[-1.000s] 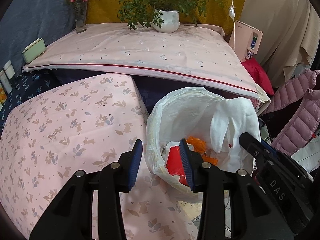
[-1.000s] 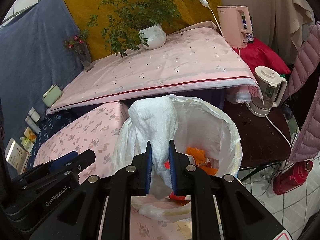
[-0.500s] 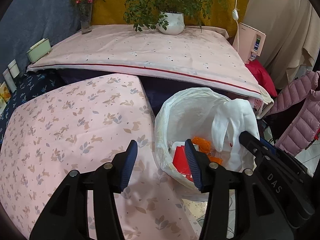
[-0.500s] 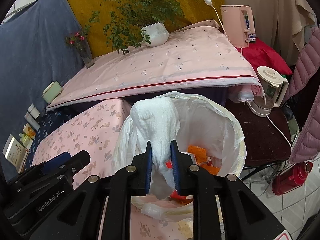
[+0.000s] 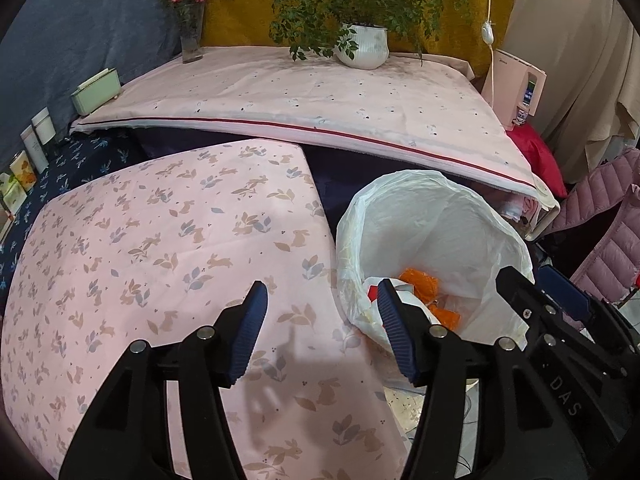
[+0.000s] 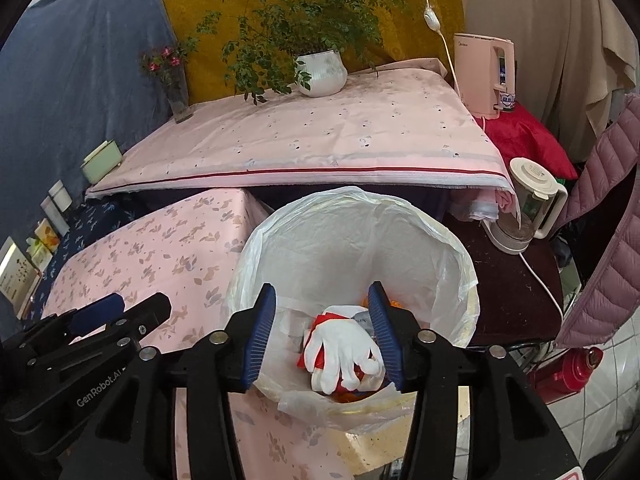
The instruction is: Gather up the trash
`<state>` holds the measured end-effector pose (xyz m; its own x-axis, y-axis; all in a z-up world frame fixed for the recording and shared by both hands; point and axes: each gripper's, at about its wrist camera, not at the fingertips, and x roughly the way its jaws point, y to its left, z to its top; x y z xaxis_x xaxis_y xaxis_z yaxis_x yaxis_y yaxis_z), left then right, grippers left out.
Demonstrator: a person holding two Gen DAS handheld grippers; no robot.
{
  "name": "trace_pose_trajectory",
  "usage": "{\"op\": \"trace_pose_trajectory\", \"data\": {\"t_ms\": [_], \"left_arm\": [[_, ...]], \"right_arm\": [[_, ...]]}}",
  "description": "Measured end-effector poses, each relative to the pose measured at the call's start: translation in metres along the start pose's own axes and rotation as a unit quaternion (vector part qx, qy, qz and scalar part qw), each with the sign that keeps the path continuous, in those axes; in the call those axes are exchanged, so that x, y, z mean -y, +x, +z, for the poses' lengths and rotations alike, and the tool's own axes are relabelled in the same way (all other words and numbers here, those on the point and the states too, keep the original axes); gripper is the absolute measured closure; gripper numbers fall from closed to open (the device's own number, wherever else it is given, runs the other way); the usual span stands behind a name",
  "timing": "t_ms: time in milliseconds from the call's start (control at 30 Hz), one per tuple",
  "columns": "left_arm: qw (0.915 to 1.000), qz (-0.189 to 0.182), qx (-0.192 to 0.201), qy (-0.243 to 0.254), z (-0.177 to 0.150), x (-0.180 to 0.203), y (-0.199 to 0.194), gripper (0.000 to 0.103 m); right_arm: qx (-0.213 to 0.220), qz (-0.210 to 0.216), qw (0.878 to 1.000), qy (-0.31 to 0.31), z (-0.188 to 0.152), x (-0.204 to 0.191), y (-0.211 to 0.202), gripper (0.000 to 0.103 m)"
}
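Glove [image 6: 344,356], white, lies in lined bin [image 6: 440,248], lower centre. Right tool [image 6: 322,334] jaws just opened, apart above it; left tool [image 5: 320,330] apart, empty.

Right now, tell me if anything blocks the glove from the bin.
Nothing visible does. The glove already lies inside the bin, on the other trash. The right gripper hangs over it; its jaws have just been opening, with nothing gripped between them.

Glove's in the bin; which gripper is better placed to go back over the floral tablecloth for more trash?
Left. The left gripper hangs open over the floral tablecloth, while the right gripper is open above the bin.
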<state>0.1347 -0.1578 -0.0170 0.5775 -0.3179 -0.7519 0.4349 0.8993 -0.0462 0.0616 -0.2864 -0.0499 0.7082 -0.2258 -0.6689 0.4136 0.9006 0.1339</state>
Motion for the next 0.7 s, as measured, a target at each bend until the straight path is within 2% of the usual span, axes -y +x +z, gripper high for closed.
{"op": "trace_pose_trajectory", "data": {"t_ms": [233, 400, 500, 700], "left_arm": [[0.9996, 0.026, 0.007, -0.003, -0.016, -0.008, -0.012, 0.04], [0.9992, 0.035, 0.012, -0.011, -0.025, -0.015, -0.021, 0.03], [0.9988, 0.046, 0.018, -0.007, -0.03, -0.017, -0.027, 0.022], [0.9985, 0.05, 0.016, -0.011, -0.036, -0.021, -0.034, 0.02]], "right_arm": [[0.006, -0.036, 0.998, -0.044, -0.011, -0.011, -0.02, 0.033], [0.003, -0.051, 0.997, -0.052, -0.018, -0.014, -0.031, 0.02], [0.001, -0.064, 0.996, -0.06, -0.023, -0.014, -0.036, 0.019], [-0.015, -0.064, 0.996, -0.058, -0.033, -0.011, -0.04, 0.017]]}}
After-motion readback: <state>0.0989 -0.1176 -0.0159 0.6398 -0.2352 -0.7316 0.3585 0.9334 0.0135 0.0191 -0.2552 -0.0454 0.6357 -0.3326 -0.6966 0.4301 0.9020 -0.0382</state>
